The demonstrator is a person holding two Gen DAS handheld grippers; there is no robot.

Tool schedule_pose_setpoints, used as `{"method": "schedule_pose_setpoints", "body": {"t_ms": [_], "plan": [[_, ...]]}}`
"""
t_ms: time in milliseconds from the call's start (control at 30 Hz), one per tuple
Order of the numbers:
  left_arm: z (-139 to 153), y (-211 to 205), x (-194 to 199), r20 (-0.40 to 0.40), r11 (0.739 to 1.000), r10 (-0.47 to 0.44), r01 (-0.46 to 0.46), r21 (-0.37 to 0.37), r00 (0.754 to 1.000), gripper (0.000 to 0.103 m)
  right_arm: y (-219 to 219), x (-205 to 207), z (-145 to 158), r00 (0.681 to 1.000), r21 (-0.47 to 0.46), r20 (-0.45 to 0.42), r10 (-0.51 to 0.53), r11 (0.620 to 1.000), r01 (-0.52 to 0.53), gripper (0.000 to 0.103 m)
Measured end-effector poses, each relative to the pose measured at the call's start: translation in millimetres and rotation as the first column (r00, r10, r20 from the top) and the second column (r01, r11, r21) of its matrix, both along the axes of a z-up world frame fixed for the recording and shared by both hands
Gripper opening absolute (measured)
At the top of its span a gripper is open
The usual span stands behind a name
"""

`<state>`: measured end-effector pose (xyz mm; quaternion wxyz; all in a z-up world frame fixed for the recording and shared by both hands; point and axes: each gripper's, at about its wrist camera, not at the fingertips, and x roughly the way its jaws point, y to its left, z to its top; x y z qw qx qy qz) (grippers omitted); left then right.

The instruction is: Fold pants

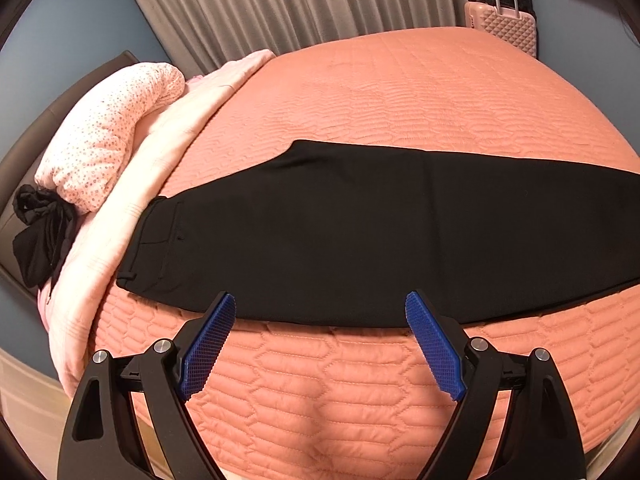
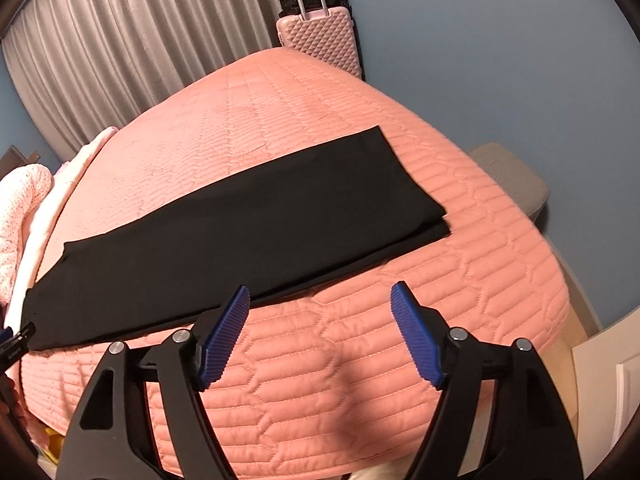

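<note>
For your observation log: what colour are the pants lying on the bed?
The pants are plain black, clearest in the left wrist view.

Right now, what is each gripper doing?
Left gripper: open, holding nothing, near the black pants.
Right gripper: open, holding nothing.

Left gripper (image 1: 320, 310) and right gripper (image 2: 320, 300) spread wide (both holding nothing).

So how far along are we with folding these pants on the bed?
Done: the black pants lie flat on the orange quilt, apparently already folded lengthwise, one leg stacked on the other, going by the doubled hem edge. In hand: nothing; left gripper and right gripper both hover at the near edge, jaws open. Left: the crosswise folds, hem towards waistband.
</note>
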<state>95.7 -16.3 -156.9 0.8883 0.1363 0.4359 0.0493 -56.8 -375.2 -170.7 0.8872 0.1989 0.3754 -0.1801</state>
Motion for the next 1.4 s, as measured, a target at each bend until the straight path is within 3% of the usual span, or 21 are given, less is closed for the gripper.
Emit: {"method": "schedule_pose_setpoints", "body": {"t_ms": [33, 300, 467, 900, 1000, 1100, 1167, 1400], "plan": [[-0.2, -0.5, 0.2, -0.005, 1.000, 0.000, 0.000, -0.011, 1.000, 0.085, -2.8, -2.7, -1.0, 1.000, 0.003, 0.008, -0.016, 1.000, 0.016, 0.086], [-0.7, -1.1, -4.8, -0.028, 1.000, 0.015, -0.016, -0.021, 0.999, 0.085, -53.7, -16.9, -36.1, 0.990, 0.232, 0.058, -0.131, 0.966, 0.115, 0.086], [-4.4, 3.5, -4.2, -0.057, 0.999, 0.043, -0.044, -0.027, 0.997, 0.085, -90.5, -4.0, -69.6, 0.970, 0.438, 0.087, -0.226, 0.883, 0.167, 0.086], [-11.2, -19.9, 2.6, -0.075, 1.000, 0.010, -0.009, 0.015, 0.997, 0.085, -111.8, 43.3, -78.1, 0.963, 0.382, 0.160, -0.216, 0.913, 0.141, 0.087], [-12.0, -22.3, 3.6, -0.075, 1.000, 0.001, 0.001, 0.019, 0.997, 0.085, -120.7, 46.6, -81.1, 0.955, 0.401, 0.172, -0.240, 0.903, 0.155, 0.074], [-13.5, -17.8, 5.0, -0.083, 1.000, 0.011, -0.010, 0.015, 0.996, 0.085, -136.8, 46.7, -88.4, 0.937, 0.476, 0.185, -0.297, 0.861, 0.179, 0.057], [-16.0, -12.8, 5.7, -0.092, 1.000, 0.024, -0.023, 0.008, 0.995, 0.085, -142.8, 50.1, -92.6, 0.937, 0.490, 0.168, -0.307, 0.851, 0.190, 0.038], [-23.0, 11.9, 3.5, -0.110, 0.998, 0.061, -0.064, -0.025, 0.992, 0.085, -134.9, 71.5, -82.9, 0.970, 0.389, 0.095, -0.225, 0.905, 0.172, 0.018]]}}
